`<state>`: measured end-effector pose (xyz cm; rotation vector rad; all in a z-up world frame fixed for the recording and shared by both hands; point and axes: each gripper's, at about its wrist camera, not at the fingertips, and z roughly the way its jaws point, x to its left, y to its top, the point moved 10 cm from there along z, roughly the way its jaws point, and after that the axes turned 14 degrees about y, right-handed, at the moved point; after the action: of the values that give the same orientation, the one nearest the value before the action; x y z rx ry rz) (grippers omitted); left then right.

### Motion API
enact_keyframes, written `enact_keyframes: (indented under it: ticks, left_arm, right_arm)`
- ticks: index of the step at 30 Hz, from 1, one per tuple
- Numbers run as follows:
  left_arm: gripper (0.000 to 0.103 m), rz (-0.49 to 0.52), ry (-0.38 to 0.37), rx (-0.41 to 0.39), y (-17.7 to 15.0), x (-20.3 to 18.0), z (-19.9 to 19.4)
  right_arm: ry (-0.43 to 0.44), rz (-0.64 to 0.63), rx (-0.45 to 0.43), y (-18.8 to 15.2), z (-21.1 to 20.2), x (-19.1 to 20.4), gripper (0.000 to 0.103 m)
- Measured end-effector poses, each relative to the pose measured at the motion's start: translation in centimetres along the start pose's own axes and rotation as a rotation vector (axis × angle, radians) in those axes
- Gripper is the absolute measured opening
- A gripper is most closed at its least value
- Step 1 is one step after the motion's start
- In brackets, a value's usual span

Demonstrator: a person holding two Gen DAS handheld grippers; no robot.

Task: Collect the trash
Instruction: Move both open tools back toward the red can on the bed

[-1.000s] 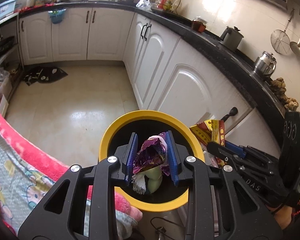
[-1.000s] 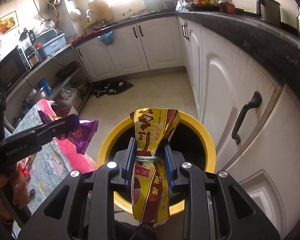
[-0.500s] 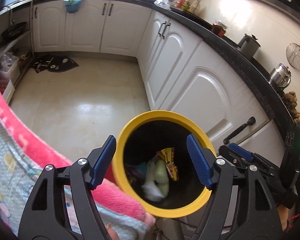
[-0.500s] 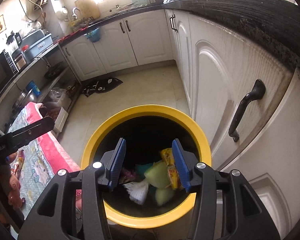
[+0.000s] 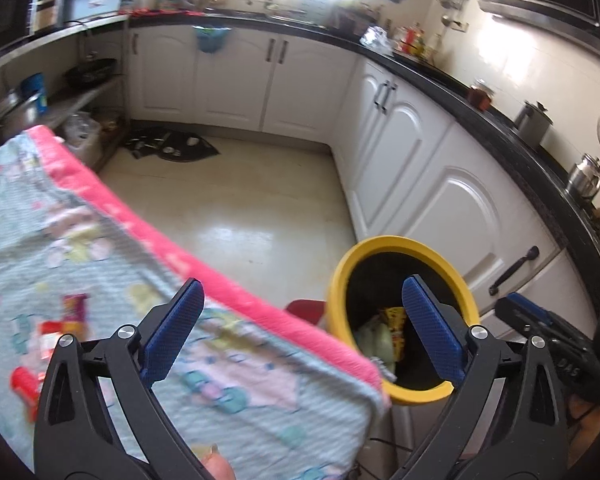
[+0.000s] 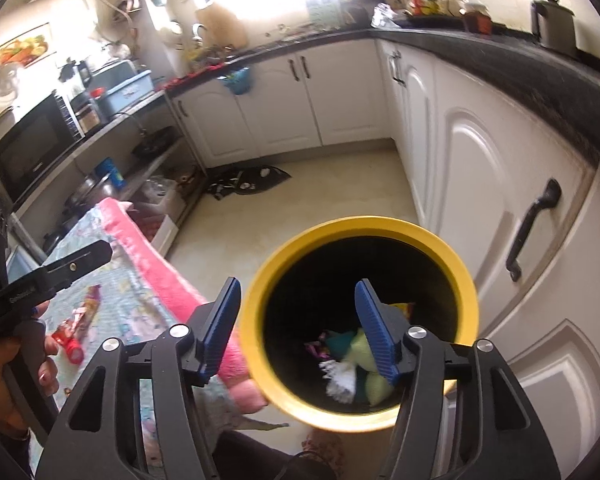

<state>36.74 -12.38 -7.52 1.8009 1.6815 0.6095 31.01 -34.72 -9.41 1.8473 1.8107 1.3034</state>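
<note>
Left gripper [image 5: 302,330] empty, jaws opening wide, over cloth-covered surface [image 5: 100,280]. Right gripper [image 6: 296,322] empty, jaws opening, above yellow bin [image 6: 260,280]. Remaining wrappers [image 6: 78,326] on surface, left of bin: light, crinkly, slippery; pinch at bunched middle.
</note>
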Motion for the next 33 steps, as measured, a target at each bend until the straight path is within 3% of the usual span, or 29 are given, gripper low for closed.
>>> enact_keyframes:
  ticks: [16, 33]
  left_arm:
    - [0.092, -0.131, 0.109, -0.046, -1.0, 10.4, -4.1]
    - [0.092, -0.226, 0.158, -0.008, -2.9, 18.8, -5.4]
  right_arm:
    - [0.131, -0.133, 0.016, -0.8, 0.8, 10.2, 0.067]
    - [0.266, -0.286, 0.115, -4.4, 3.7, 20.3, 0.071]
